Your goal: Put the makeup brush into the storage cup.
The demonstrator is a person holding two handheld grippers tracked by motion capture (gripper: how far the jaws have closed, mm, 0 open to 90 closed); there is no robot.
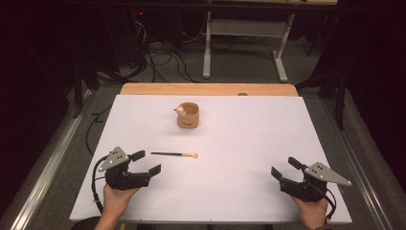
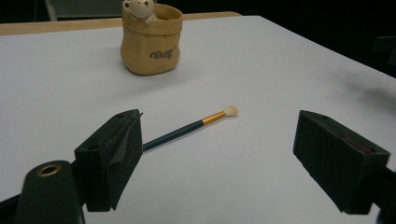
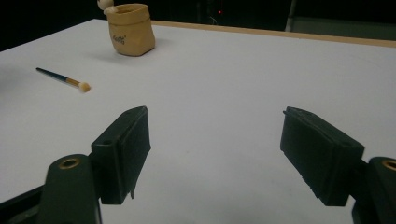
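Observation:
A small brush (image 1: 174, 154) with a dark handle, gold ferrule and pale tip lies flat on the white table (image 1: 230, 187), left of centre. Beyond it stands a tan pouch-shaped pot (image 1: 187, 115) with a little bear figure on its rim. My left gripper (image 1: 146, 162) rests near the front left, open and empty, with the brush (image 2: 191, 126) just ahead of its jaws and the pot (image 2: 149, 40) farther off. At the front right, my right gripper (image 1: 283, 168) is open with nothing between its jaws; its view has the brush (image 3: 63, 79) and pot (image 3: 130, 29) far to the left.
A wooden strip (image 1: 208, 89) borders the table's far edge. Behind it, on the dark floor, are a white desk frame (image 1: 244, 43) and tangled cables (image 1: 158, 55). Metal rails run along both sides of the table.

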